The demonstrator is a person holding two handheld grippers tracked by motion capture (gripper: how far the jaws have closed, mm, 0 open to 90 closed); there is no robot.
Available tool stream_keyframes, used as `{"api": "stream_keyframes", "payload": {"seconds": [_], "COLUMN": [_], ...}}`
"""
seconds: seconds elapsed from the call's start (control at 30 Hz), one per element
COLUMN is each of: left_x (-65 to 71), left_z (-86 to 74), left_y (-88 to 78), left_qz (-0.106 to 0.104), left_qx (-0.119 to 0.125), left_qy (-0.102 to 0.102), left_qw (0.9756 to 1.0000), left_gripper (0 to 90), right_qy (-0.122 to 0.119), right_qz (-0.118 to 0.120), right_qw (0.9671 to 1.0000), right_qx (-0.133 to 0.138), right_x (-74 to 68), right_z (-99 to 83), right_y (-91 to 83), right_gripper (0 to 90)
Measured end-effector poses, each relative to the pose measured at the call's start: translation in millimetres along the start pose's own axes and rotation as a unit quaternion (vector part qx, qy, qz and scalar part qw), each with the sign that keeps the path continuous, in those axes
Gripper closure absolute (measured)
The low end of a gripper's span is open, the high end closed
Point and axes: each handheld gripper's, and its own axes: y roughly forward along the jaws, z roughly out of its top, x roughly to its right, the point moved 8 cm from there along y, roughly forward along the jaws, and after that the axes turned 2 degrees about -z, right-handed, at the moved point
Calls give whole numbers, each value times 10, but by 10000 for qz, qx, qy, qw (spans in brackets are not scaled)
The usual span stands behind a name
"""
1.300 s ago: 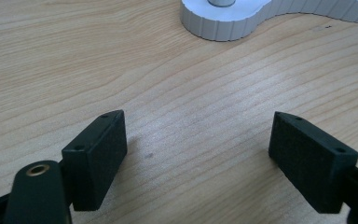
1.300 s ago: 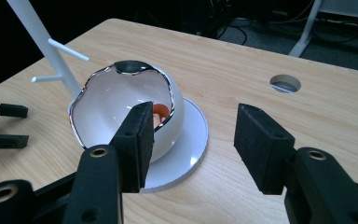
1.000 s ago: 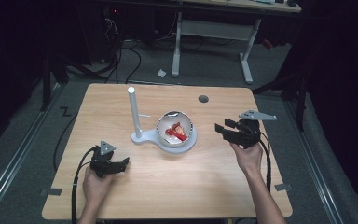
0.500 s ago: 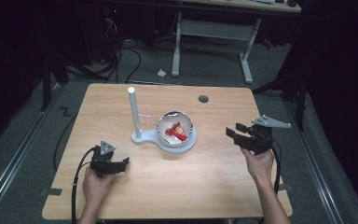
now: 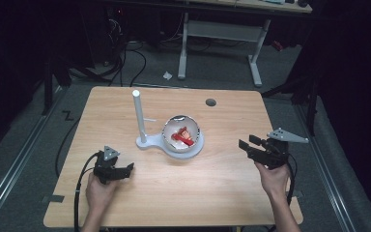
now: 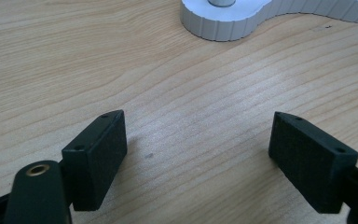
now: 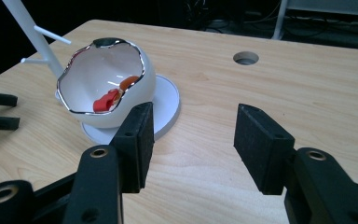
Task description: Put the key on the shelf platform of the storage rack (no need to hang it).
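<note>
Beside the bowl point(image 5: 182, 137), the right hand-held gripper point(image 5: 249, 147) gapes empty.

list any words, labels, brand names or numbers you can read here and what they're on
No readable text in any view.
The white bowl with red pieces inside, its white stand and the wooden table carry no print or label.
The left gripper and right gripper show plain black pads without markings.
A dark Z-shaped mark on the floor looks like tape, not a letter.

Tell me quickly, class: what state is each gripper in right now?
Left gripper: open, nothing between the jaws, bare table under them.
Right gripper: open, holding nothing, pointed toward the bowl.
</note>
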Motion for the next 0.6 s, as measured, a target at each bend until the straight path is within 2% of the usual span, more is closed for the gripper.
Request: {"api": "stream_keyframes", "payload": {"seconds": [0.23,0.6], "left_x": [0,0], "left_z": [0,0], "left_y": [0,0], "left_qz": [0,1], "left_qx": [-1,0], "left_qy": [2,1], "left_qw": [10000,10000], "left_gripper": [196,196], "right_qy": [0,32], "right_qz": [35,70], "right_qw": [9999,9999], "right_qx": [-108,-112], "right_x": [-4,-46], "right_z": [-121,-277], "right_y": [-4,-19], "right_gripper": [481,482]}}
